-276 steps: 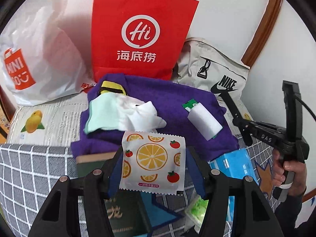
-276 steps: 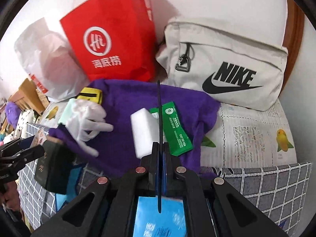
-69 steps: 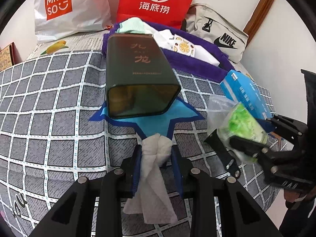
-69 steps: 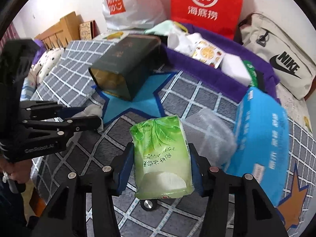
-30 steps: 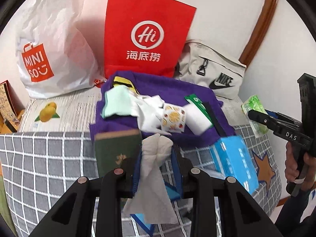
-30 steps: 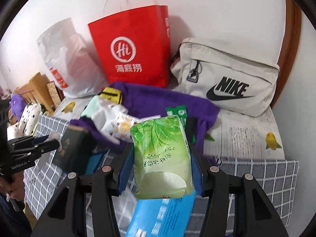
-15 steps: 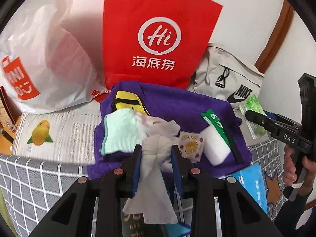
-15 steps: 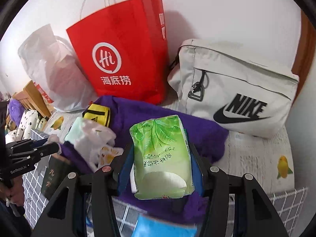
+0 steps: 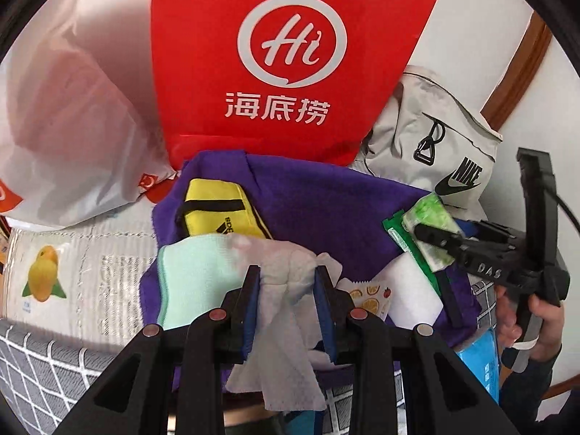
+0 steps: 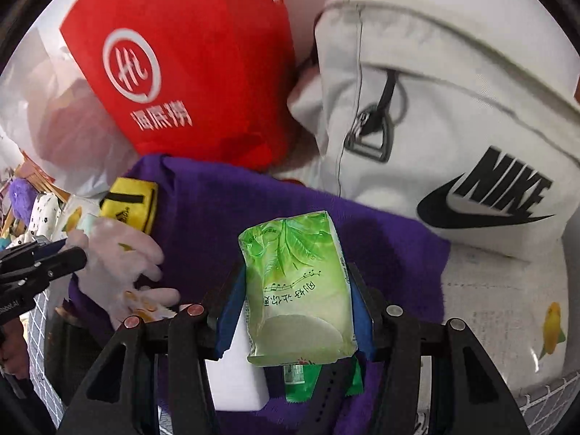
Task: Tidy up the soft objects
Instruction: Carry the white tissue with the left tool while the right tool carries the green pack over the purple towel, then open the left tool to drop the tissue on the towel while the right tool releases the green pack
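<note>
A: Item one, left tongs: clamped on a white tissue, which hangs crumpled below the jaws. A second ago the purple cloth lay well ahead of them; now it lies directly beneath and ahead.

B: Item two, right tongs: clamped on a green pack, held upright between the jaws. The cloth fills the ground ahead of these tongs too, where before the blue box sat under them.

A: Items on the cloth, ahead of the left tongs: yellow pouch, mint towel, a glove just left of the right tongs, an orange-print sachet and white block to the right of the left jaws.

B: Behind everything: red bag, grey bag.

A: Reading: both carries seem to have arrived over the pile. Tissue and pack are not yet set down; releasing them onto the cloth appears to be the step remaining.
</note>
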